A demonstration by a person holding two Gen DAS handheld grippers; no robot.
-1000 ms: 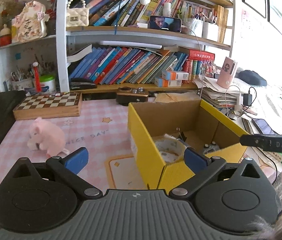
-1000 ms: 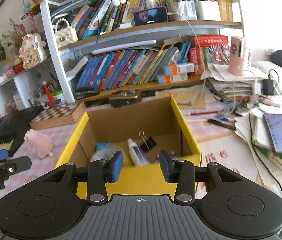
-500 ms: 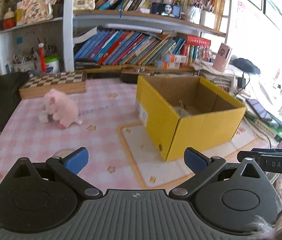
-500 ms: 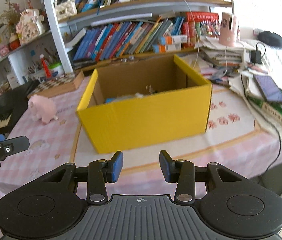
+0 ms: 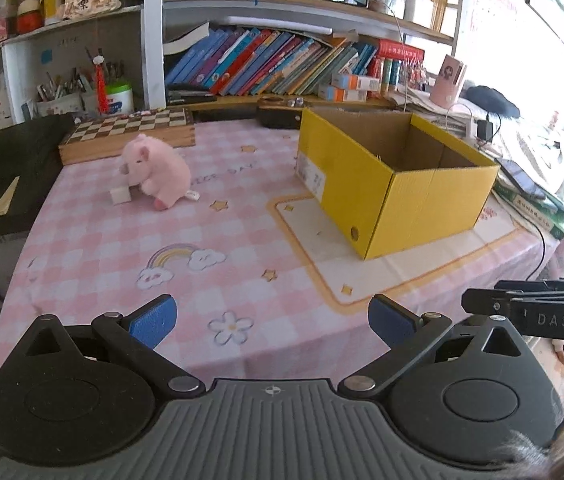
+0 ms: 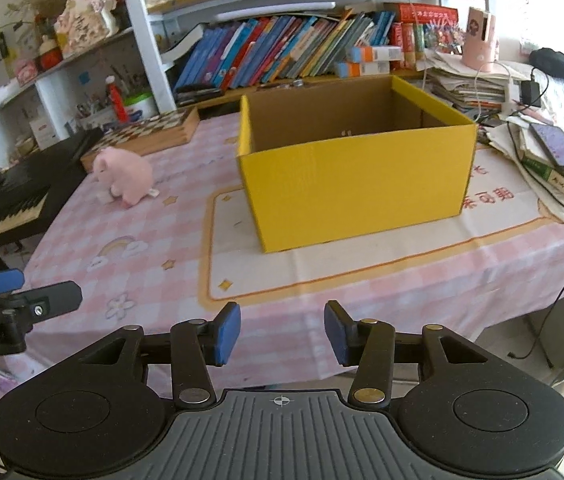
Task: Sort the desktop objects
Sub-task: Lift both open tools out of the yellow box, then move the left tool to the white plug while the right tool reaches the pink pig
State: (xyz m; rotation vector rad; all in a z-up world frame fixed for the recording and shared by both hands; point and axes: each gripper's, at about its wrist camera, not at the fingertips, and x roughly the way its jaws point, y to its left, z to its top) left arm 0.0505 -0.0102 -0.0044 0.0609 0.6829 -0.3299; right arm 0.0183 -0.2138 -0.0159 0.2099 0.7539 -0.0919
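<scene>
An open yellow cardboard box (image 5: 398, 184) stands on the pink checked tablecloth (image 5: 186, 256); it also shows in the right wrist view (image 6: 354, 188). Its contents are hidden from here. A pink plush pig (image 5: 154, 170) lies left of the box, with a small white cube (image 5: 120, 195) beside it; the pig shows in the right wrist view too (image 6: 124, 176). My left gripper (image 5: 272, 318) is wide open and empty, off the near table edge. My right gripper (image 6: 281, 332) is open and empty, also in front of the table edge.
A wooden chessboard box (image 5: 130, 132) lies behind the pig. A keyboard (image 6: 2, 204) sits at the left. Bookshelves (image 5: 274, 60) line the back. Papers, a phone (image 6: 562, 148) and cables crowd the right side.
Both grippers have pulled back and up from the box to beyond the near table edge. The box interior is no longer visible. Both stay open and empty.
</scene>
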